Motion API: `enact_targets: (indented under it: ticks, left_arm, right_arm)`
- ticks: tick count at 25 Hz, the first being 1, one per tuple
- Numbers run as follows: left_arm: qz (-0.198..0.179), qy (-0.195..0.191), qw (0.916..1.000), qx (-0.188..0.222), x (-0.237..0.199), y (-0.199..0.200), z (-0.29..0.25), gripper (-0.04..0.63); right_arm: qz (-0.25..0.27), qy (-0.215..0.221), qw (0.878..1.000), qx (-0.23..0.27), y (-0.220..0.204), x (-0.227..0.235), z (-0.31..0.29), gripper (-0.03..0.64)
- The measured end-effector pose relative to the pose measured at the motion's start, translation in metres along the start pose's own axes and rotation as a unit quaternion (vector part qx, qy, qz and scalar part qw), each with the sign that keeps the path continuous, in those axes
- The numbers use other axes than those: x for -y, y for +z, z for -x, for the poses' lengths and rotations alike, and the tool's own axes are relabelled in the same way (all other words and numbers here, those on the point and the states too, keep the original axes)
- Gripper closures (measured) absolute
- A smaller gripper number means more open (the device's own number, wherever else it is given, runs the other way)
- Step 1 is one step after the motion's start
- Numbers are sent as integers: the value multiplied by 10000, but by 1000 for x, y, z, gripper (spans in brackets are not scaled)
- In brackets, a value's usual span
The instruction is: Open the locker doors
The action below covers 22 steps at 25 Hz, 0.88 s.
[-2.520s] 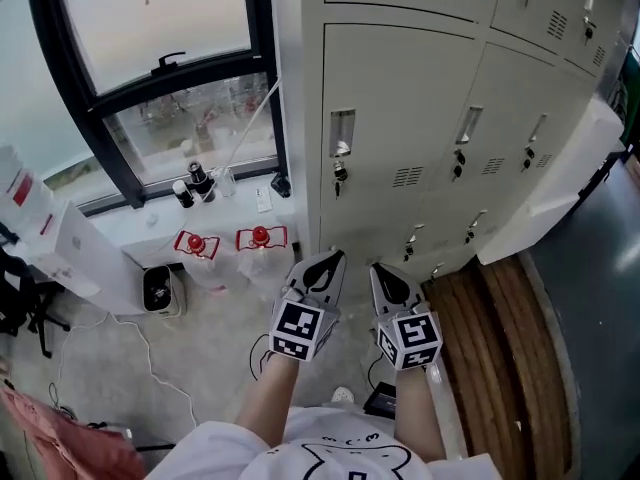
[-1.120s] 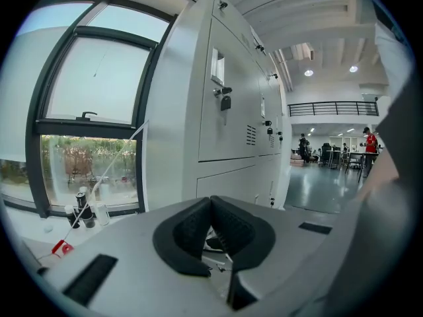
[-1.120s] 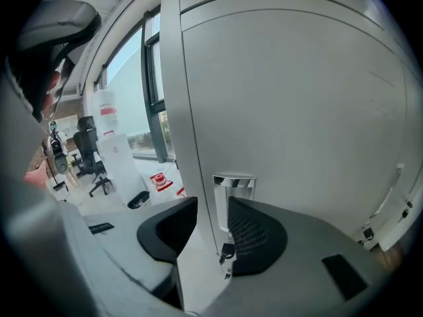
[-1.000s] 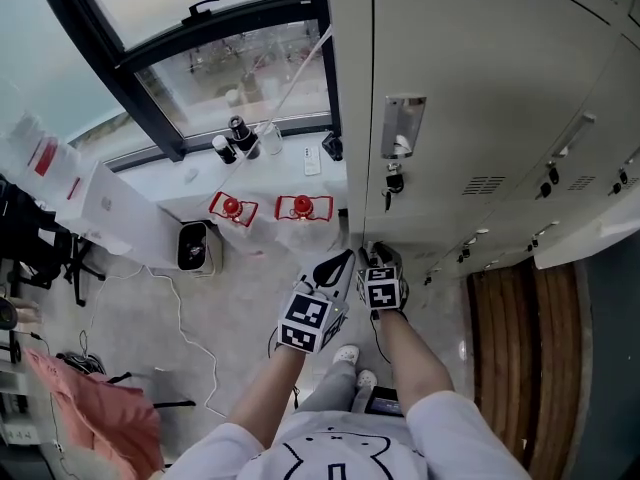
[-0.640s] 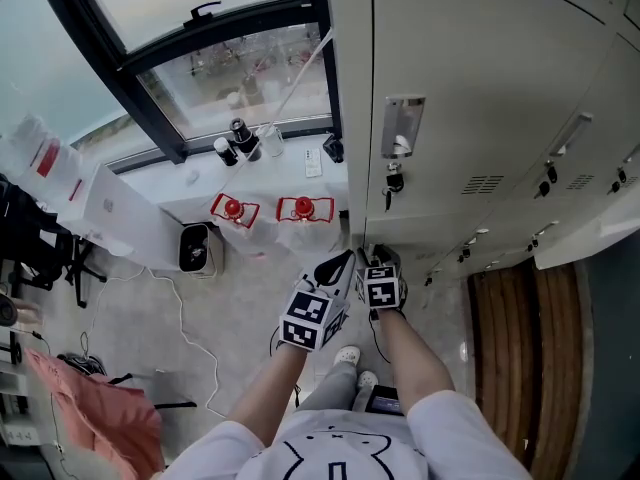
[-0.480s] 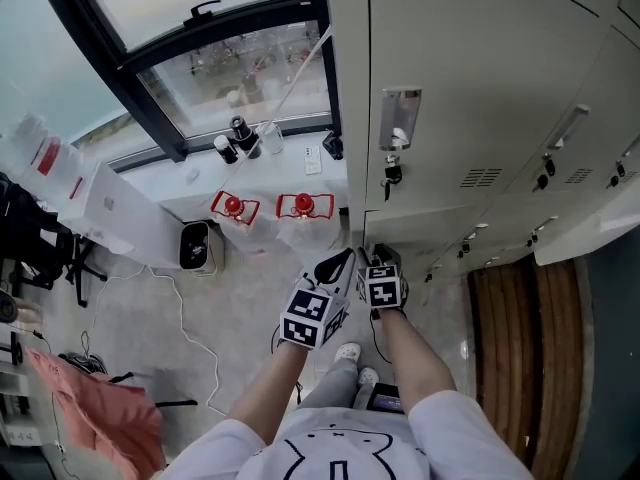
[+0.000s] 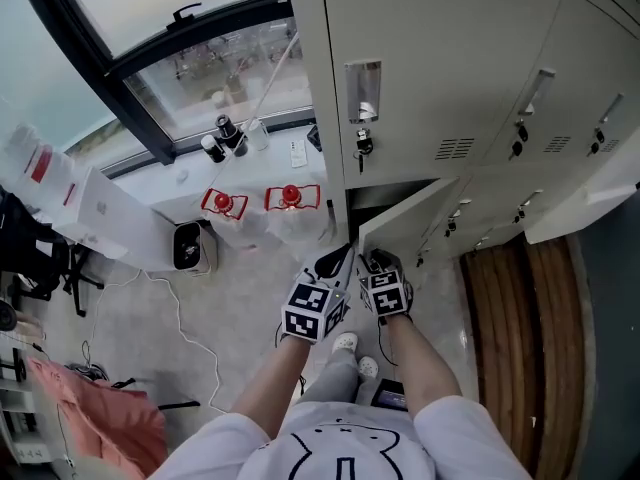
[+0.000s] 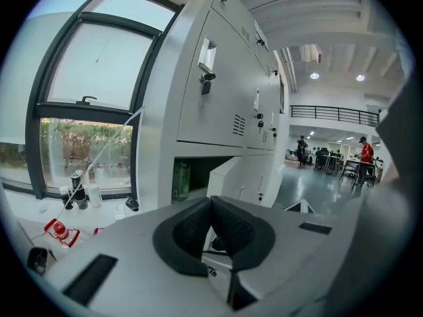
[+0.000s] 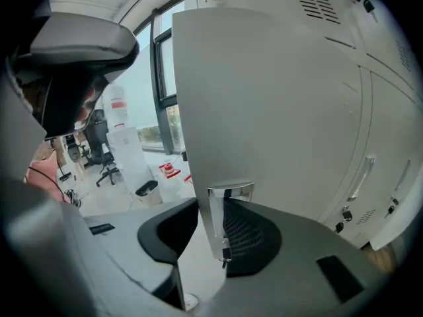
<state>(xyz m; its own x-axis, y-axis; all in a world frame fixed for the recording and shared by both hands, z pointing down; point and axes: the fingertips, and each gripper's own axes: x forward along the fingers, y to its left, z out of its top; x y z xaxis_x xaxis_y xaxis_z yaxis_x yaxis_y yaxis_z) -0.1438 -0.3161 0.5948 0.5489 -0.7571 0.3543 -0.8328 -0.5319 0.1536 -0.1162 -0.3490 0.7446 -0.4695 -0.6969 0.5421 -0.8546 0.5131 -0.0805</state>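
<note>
While a person in a white shirt (image 7: 340, 446) stands at the bottom of the frame, the left gripper (image 7: 336, 260) hangs at centre with its jaws together on nothing. Just beside it is the right gripper (image 7: 379, 259), whose jaws have just been closing and are clamped on the free edge of the lower locker door (image 7: 405, 218) at its metal pull. That door stands swung partly out from the locker bank (image 7: 450, 58), with a dark gap behind it, while neighbouring doors sit flush. Two red-capped jugs (image 7: 222, 204) sit on the floor at left, below bottles (image 7: 218, 136) on the sill of a black-framed window (image 7: 120, 8) at upper left.
</note>
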Motion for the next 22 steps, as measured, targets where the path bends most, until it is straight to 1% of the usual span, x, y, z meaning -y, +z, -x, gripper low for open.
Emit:
enact_targets:
  ticks: [4,10,14,18,22]
  left_arm:
    - [23,-88,10000,9,18,-2,-1,588]
    - [-17,-266,9996,48,45,0,-3,588]
    - [4,-406,9991,118,63,4,-7,588]
    - [-31,-561,9983,122,84,5,-15,588]
    - [-158,-816,9964,145,109,11,-24,588]
  right_arm:
    - [277,144,9994,-127,-17,3,22,512]
    - [522,327,9976,-331,-37,8,61,509]
    - [728,317,9956,-495,-52,20,86,509]
    - [716,270,9946,-701,-69,35,115,513]
    - [644,51,9939,-895,-89,62,142,549]
